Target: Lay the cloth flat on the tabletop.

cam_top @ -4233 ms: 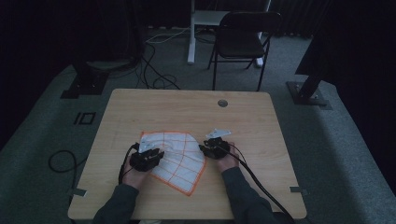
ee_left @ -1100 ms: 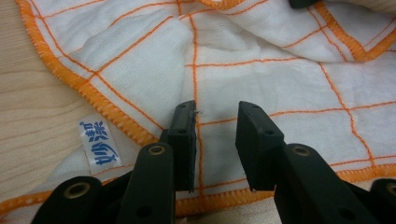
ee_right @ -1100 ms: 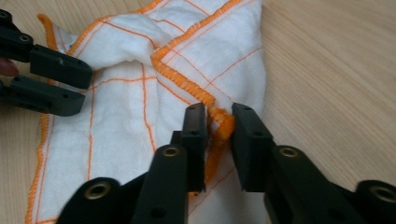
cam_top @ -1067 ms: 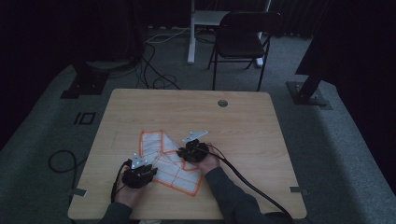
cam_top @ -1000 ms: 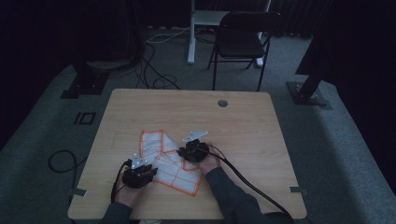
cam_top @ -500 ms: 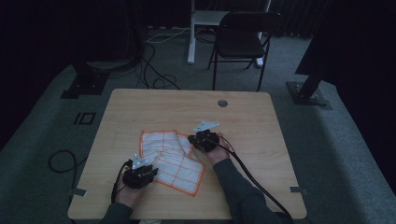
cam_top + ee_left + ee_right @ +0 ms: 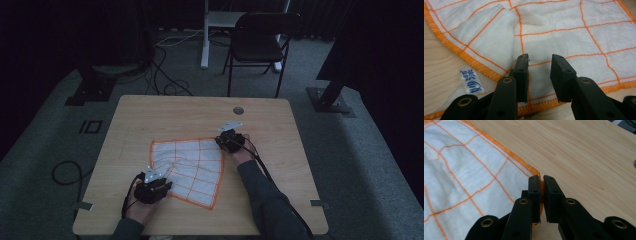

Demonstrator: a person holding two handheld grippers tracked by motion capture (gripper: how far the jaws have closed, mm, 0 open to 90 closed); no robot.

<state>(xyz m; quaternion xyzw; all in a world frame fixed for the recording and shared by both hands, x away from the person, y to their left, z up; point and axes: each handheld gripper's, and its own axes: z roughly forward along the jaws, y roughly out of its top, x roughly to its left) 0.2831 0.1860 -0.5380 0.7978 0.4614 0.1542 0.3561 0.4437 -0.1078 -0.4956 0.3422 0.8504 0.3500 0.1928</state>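
- Table [image 7: 165,112]: one, light wood, with one cloth [image 7: 192,162] lying on its near middle, between the two hands.
- Cloth: one, white with an orange grid and orange hem, spread nearly flat. A fold or wrinkle sits at its near-left part [image 7: 486,32]. One small label [image 7: 471,80] with blue print sticks out at the hem there.
- Long axis: roughly square, so none is clear; its sides run slightly skewed to the table edge.
- Key relation: the cloth's far-right corner [image 7: 537,176] sits between the right gripper's [image 7: 541,180] jaws; the rest of the cloth stretches away to the left of those jaws in the right gripper view.
- Right gripper [image 7: 229,141]: jaws have just been closing, now clenched on that corner hem.
- Left gripper [image 7: 152,186]: at the near-left edge, jaws released and set apart over the cloth [image 7: 539,62], gripping nothing.
- Judgement: the right hand is the working one, and any pull runs from its corner.
- Count: two grippers, one cloth, one label.
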